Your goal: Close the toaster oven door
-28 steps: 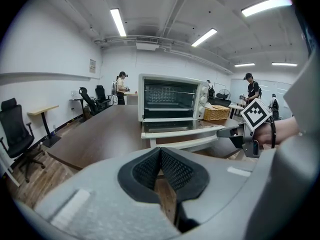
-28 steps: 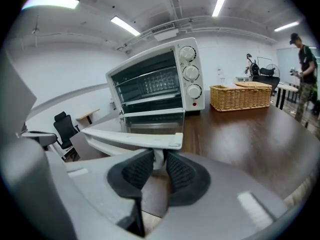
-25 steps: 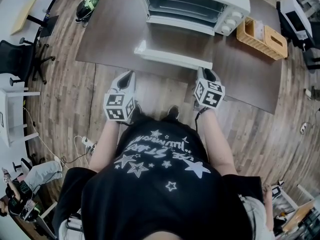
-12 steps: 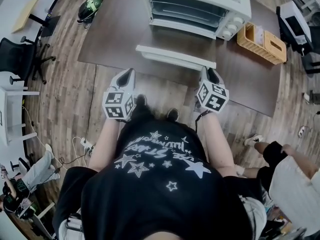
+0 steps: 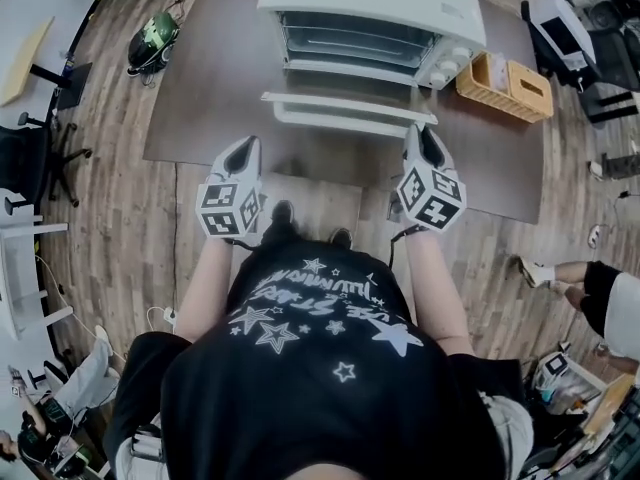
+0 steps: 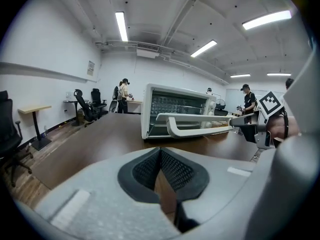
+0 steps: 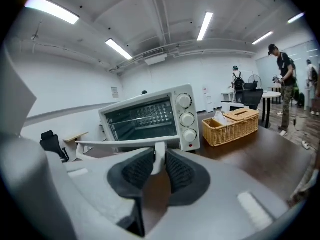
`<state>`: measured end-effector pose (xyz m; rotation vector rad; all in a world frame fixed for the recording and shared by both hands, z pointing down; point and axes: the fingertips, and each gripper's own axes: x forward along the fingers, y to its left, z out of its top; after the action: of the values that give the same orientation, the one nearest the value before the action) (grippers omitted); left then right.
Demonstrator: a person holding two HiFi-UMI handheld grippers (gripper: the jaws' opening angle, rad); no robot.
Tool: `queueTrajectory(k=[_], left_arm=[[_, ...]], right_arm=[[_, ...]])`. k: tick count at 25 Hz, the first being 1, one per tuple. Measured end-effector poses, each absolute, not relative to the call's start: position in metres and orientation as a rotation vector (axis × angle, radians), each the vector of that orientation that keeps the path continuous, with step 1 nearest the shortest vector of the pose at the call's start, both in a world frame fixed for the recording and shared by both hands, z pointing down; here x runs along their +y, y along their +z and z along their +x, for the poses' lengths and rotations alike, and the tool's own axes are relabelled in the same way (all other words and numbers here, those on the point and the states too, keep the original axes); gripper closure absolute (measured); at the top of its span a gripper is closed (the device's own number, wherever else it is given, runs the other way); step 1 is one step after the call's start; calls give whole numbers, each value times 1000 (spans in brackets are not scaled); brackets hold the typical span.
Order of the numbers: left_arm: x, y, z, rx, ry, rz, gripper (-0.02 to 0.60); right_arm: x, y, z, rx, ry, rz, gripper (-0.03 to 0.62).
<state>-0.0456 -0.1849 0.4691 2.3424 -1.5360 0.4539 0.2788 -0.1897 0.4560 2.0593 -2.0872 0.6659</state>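
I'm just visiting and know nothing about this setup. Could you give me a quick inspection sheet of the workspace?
Surface: dark brown table, standing on a wood floor.
Job's things: white toaster oven, door open; door handle faces the person.
Clutter: wicker basket to the right of the oven.
Grippers: right gripper shut on the door handle's right end; left gripper shut, empty, clear of the oven.
Cables: pale cable on the floor, left.
Surroundings: office chairs, people in the background.
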Motion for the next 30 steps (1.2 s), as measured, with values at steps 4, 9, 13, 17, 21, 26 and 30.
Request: queueTrajectory(k=[4, 9, 13, 17, 21, 26, 30], left_arm=[[-204, 465, -45, -1488, 446, 2389, 571], [-223, 461, -46, -1442, 438, 2427, 571], [-235, 459, -45, -1410, 430, 2454, 571], [-245, 457, -42, -1384, 420, 2474, 571], [-254, 456, -40, -1364, 412, 2486, 571], [-264, 456, -38, -1353, 397, 2492, 571], [-273, 455, -35, -1340, 381, 2502, 571]], right_arm=[[-199, 442, 281, -2059, 646, 2126, 513], [-203, 438, 284, -2025, 652, 2165, 514], [-208, 432, 285, -2010, 643, 2203, 516], [-218, 423, 288, -2009, 632, 2242, 516], [-227, 413, 292, -2007, 608, 2276, 516], [-235, 403, 295, -2010, 589, 2307, 516], [-245, 395, 298, -2008, 566, 2328, 516]])
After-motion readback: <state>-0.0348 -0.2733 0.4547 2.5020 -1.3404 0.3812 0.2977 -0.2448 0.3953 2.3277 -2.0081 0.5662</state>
